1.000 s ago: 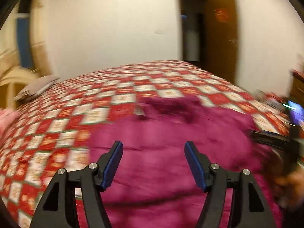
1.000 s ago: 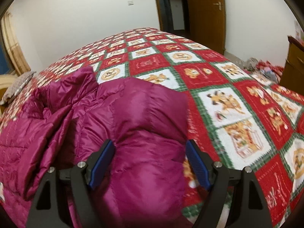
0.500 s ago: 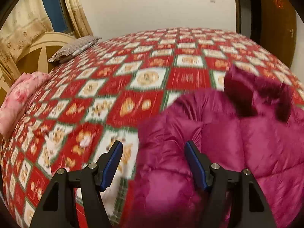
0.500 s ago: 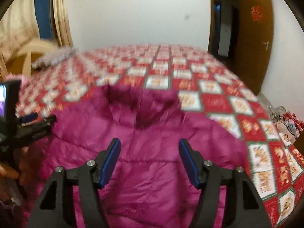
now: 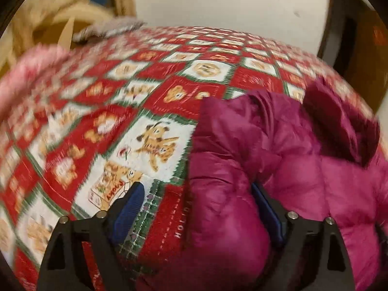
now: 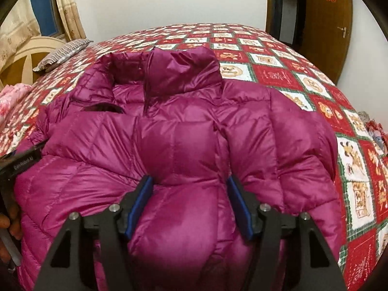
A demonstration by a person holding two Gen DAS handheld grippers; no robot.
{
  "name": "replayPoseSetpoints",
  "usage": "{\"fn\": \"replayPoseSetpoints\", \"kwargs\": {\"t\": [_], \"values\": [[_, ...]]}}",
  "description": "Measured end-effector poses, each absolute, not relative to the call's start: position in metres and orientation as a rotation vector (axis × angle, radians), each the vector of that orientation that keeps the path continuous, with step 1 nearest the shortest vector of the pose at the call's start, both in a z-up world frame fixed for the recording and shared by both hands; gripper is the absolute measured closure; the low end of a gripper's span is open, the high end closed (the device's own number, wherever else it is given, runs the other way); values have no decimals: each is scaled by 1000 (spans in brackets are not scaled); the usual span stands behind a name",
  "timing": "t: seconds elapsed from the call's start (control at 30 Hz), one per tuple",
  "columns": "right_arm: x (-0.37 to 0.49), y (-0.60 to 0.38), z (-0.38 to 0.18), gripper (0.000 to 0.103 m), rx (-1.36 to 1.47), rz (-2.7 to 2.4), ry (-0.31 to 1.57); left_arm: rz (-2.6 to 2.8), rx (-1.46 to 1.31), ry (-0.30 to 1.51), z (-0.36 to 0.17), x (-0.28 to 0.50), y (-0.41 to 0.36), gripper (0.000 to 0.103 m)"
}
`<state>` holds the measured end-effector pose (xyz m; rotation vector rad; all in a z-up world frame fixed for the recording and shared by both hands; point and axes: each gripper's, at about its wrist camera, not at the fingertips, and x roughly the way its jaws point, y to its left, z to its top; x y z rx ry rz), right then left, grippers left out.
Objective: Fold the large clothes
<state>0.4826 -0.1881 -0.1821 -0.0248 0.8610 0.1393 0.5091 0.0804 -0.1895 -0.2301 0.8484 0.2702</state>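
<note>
A magenta puffer jacket [image 6: 184, 126] lies spread on the red and white patchwork bedspread [image 6: 266, 72], collar toward the far side. My right gripper [image 6: 190, 206] sits low over the jacket's front. A puffy panel bulges up between its blue pads, and its jaws are opening slightly. My left gripper [image 5: 197, 211] is at the jacket's left edge [image 5: 218, 169]. Its jaws are opening wide: the left pad hangs over bare bedspread [image 5: 155, 145], the right pad is tucked into a fold. In the right wrist view one of its black fingers [image 6: 24, 160] shows at the left edge, above a hand [image 6: 9, 223].
A striped pillow [image 6: 63, 53] and a cream headboard [image 6: 26, 55] stand at the far left, with pink bedding [image 6: 14, 94] beside them. A brown door [image 6: 322, 24] is at the far right. Clutter lies off the bed's right side [image 6: 373, 126].
The left gripper swung from over the jacket to its left edge, dropped lower and opened wider. The right gripper moved from the right sleeve to the jacket's front and narrowed.
</note>
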Motion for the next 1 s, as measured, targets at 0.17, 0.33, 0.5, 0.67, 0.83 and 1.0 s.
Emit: {"fn": "replayPoseSetpoints", "kwargs": {"t": [0.17,0.33,0.5,0.67,0.83,1.0], "values": [[482,-190,-181,37,-27,134,862,265,-259,830,-188,506,83,13],[466,-194,-157,42,31,107,828,246,-406,737,-182,486,102,13],[464,-191,-180,42,-34,77,883,265,-358,783,-185,496,92,11],[473,-188,-171,41,-59,55,941,293,-262,825,-187,503,83,8],[497,-196,-107,29,43,30,816,279,-377,729,-180,484,99,8],[563,-167,-85,7,41,12,799,264,-349,687,-173,481,92,8]]}}
